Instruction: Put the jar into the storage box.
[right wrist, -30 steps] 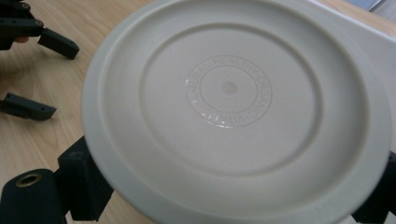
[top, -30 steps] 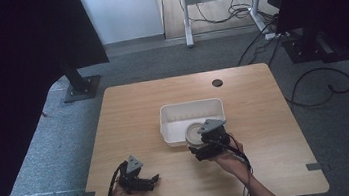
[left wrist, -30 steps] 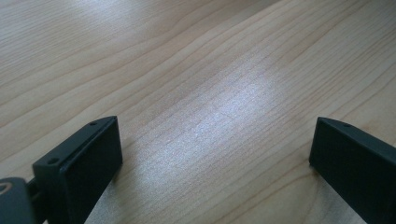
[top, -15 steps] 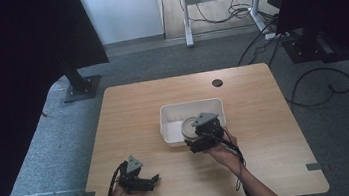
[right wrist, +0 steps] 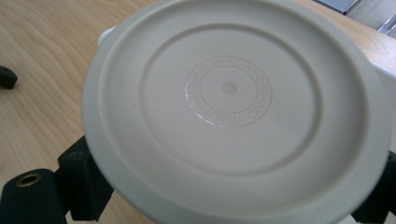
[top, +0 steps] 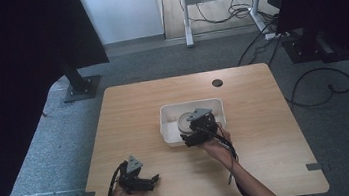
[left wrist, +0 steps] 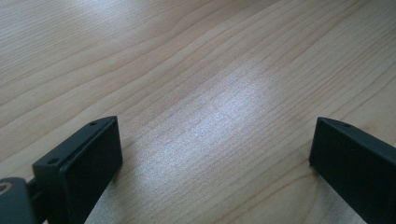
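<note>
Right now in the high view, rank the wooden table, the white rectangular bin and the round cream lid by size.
1. Light wooden table
2. White rectangular bin
3. Round cream lid, partly hidden behind the right gripper

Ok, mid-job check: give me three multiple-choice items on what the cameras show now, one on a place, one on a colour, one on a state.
1. Where is the right hand-held gripper?
A. At the near edge of the white tray
B. Beside the round hole in the table
C. Off the table

2. What colour is the round lid seen in the right gripper view?
A. Black
B. Off-white
C. Blue

3. How do the jaws of the left hand-held gripper stand?
A. Shut on the lid
B. Shut on nothing
C. Open, with bare table between them

Answers:
1 A, the high view shows it at the tray's near wall.
2 B, the lid is pale cream all over.
3 C, the left gripper view shows two jaws wide apart over wood grain.
</note>
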The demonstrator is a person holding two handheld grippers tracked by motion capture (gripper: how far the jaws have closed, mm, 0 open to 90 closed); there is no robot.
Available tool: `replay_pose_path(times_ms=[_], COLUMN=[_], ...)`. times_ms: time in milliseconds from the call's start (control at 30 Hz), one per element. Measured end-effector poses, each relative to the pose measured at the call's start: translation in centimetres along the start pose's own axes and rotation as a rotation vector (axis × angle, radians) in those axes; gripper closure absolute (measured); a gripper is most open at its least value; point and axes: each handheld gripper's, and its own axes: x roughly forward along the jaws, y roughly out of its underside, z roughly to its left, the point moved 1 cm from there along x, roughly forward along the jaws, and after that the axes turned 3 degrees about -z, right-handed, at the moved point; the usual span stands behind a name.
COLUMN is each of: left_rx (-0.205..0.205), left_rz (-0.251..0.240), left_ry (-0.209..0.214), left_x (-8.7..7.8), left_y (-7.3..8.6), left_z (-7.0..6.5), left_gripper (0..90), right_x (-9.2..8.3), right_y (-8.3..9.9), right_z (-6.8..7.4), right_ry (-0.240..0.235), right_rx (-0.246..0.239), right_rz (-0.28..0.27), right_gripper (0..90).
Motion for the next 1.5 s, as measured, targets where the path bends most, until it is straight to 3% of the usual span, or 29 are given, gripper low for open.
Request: replay_pose_path(times_ms=[567, 1200, 1400, 1500], left_rx=[-0.001, -0.001, -0.001, -0.001], left_rz=[0.0, 0.0, 0.0, 0.0], left_ry=[0.0, 0.001, 0.001, 0.001], left_x=[0.0, 0.0, 0.0, 0.0], left_y=[0.0, 0.0, 0.0, 0.0], left_z=[0.0, 0.0, 0.0, 0.0], left_gripper=[2.2, 2.2, 2.2, 2.2], right_x=[3.1, 6.4, 6.3, 6.3], right_y=[-0.1, 0.6, 0.6, 0.7], right_z=[-0.3, 0.7, 0.3, 0.3], right_ry=[0.024, 0.036, 0.02, 0.016], right_rx=[0.026, 0.017, 0.072, 0.075], right_rz=[0.016, 0.066, 0.074, 0.075], right_gripper=[9.6, 9.6, 9.5, 9.4])
